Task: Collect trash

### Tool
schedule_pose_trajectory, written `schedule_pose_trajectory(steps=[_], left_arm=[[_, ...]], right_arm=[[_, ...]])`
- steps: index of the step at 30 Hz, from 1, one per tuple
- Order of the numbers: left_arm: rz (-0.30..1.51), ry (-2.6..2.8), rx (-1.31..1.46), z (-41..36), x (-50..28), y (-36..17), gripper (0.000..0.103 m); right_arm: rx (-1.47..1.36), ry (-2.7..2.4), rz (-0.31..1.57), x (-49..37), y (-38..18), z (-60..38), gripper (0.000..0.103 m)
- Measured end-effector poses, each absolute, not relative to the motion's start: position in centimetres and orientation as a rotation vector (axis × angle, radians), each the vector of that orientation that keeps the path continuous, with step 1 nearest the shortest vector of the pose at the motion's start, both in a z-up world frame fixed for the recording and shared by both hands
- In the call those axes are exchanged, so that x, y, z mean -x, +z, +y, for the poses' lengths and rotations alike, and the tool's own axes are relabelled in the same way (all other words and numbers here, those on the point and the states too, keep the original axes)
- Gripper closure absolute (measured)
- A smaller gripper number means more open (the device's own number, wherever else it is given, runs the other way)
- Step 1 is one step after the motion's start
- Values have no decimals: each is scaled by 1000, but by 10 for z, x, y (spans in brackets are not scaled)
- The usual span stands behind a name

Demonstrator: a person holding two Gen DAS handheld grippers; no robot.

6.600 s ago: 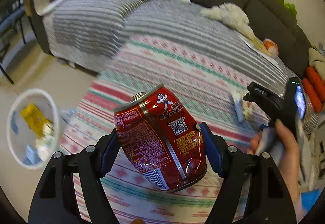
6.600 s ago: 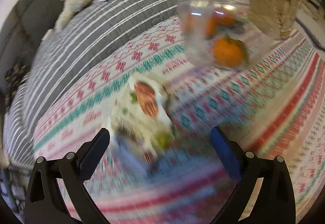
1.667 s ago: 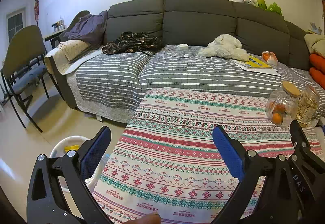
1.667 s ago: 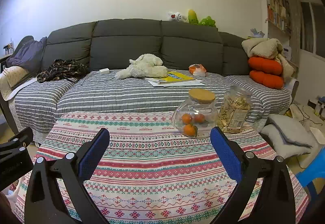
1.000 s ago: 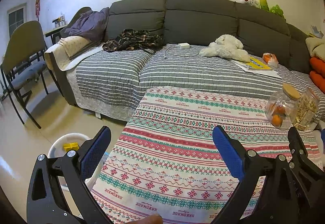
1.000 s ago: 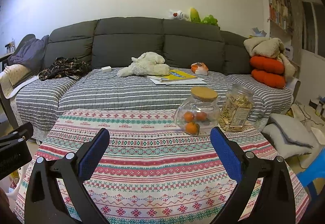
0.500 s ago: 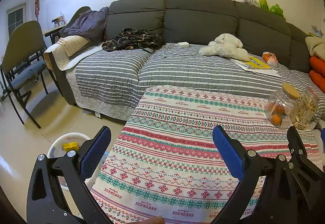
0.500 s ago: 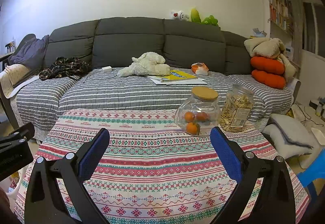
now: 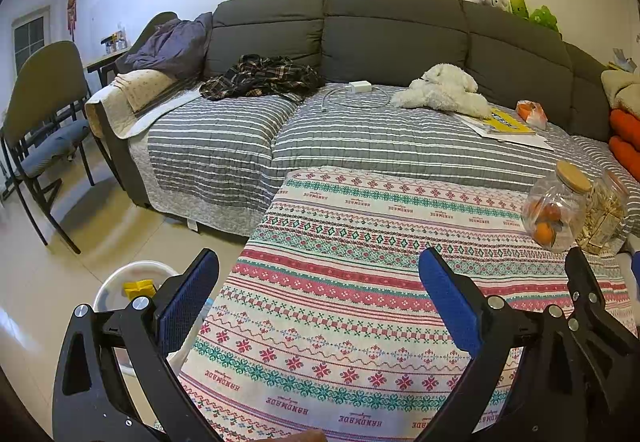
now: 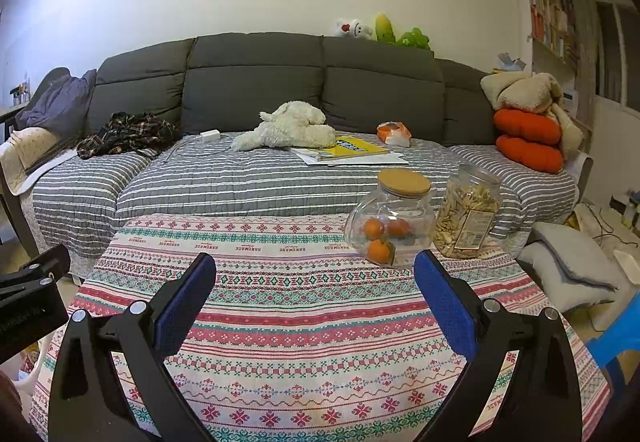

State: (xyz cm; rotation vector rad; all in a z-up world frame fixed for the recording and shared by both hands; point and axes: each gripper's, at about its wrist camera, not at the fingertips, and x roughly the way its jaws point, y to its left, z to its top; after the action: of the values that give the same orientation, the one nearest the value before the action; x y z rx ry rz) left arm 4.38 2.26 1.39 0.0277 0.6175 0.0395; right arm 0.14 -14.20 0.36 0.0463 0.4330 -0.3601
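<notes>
Both grippers hover empty over the patterned surface [image 10: 304, 314], the left gripper [image 9: 318, 302] and right gripper [image 10: 314, 300] each with fingers spread wide. No loose trash shows on the cloth; what has been collected, apparently a yellow wrapper [image 9: 138, 288], lies in the white bin [image 9: 120, 278] on the floor beside the surface's left edge. Such scraps would likely handle light and crumple easily, best pinched at an edge.
</notes>
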Motion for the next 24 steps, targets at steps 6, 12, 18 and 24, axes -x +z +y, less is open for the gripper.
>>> schedule_pose_trajectory(steps=[6,12,18,24], left_arm=[[617,38,-30,22,-43,12,7],[617,34,-37,22,-42,11,9],[618,30,-49,22,-42,11,10],[614,27,-64,21,-42,12,14]], right_arm=[[-56,-363,436,-2,3,-142,7],[-55,-364,443,-4,2,-142,7],[-58,-366,443,-4,2,-142,7],[-58,-366,446,-4,1,-141,7]])
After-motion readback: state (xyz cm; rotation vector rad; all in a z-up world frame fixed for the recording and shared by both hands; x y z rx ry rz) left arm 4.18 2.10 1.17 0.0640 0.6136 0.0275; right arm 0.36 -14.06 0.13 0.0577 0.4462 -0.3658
